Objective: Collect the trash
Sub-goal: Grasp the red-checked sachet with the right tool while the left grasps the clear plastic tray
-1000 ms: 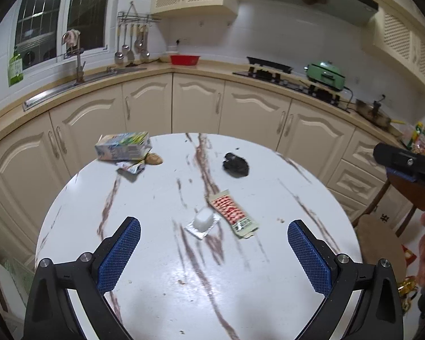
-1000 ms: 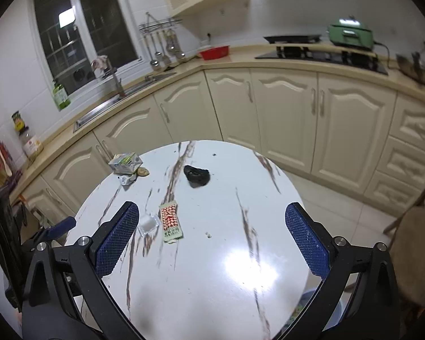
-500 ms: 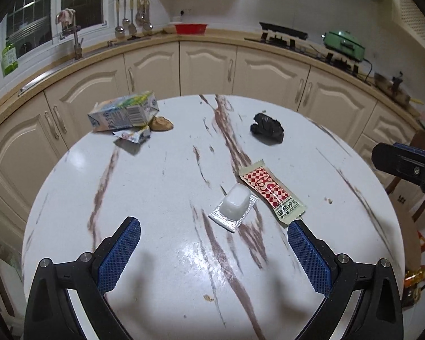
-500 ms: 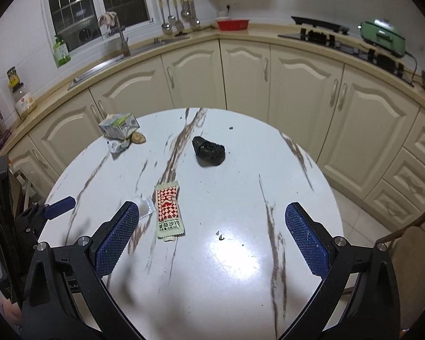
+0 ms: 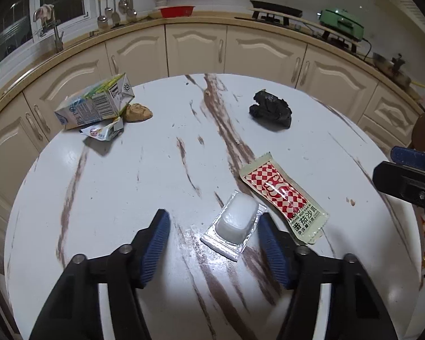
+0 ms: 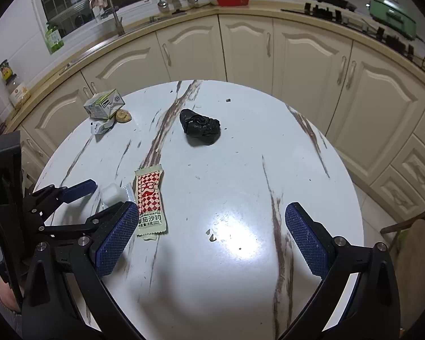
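Observation:
On the round white marble table [image 5: 155, 170] lies a small white plastic cup on a foil sheet [image 5: 238, 223]. My left gripper [image 5: 212, 218] hangs low over it, jaws closing. The cup sits between the pads, close to the right one, and neither presses it. A red-checked ketchup sachet [image 5: 283, 195] lies just right of the cup. Farther back are a crumpled black bag [image 5: 270, 110], a tipped milk carton [image 5: 96, 102], a torn wrapper [image 5: 102, 131] and a brown lump [image 5: 137, 112]. My right gripper [image 6: 211, 209] is open over bare table [image 6: 240, 170], right of the sachet [image 6: 150, 198].
Cream cabinets [image 6: 246, 45] and a counter curve behind the table. A wooden chair [image 6: 416, 235] stands at the right. Small crumbs [image 6: 211, 236] lie between my right gripper's fingers. The black bag [image 6: 199, 126] sits mid-table, the carton [image 6: 103, 103] at the far left.
My left gripper came forward and down onto the white cup, and its jaws narrowed around it. My right gripper sank closer to the table.

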### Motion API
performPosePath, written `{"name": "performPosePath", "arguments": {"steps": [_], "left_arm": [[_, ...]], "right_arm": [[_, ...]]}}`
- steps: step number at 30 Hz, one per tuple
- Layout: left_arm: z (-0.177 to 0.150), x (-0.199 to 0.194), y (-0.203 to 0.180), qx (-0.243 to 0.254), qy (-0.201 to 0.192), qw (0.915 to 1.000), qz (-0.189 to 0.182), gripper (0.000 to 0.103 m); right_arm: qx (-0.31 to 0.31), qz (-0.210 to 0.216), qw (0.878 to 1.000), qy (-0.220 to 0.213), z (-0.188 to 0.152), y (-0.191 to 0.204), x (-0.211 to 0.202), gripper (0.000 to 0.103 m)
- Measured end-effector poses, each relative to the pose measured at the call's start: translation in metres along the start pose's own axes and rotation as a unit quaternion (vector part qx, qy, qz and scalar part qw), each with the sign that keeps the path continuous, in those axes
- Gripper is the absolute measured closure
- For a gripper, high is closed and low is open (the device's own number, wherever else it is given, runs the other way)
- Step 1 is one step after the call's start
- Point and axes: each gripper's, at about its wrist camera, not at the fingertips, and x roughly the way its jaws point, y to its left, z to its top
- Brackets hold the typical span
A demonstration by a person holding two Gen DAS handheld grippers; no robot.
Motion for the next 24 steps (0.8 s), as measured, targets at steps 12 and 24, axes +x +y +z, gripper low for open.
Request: {"name": "performPosePath", "arguments": {"steps": [12,24], "left_arm": [[-0.021,-0.007,0.017,-0.015,-0.017,0.9996,-0.017,0.084],[-0.041,-0.037,0.035,-0.056,-0.027,0.9979,-0.019,0.086]], "right_arm": [[-0.039,0.009,0.999,0.035,0.0,0.032,0.035,0.002],[-0.111,-0.021,0.993,0.044,-0.005,0.081,0.067,0.04]]}}
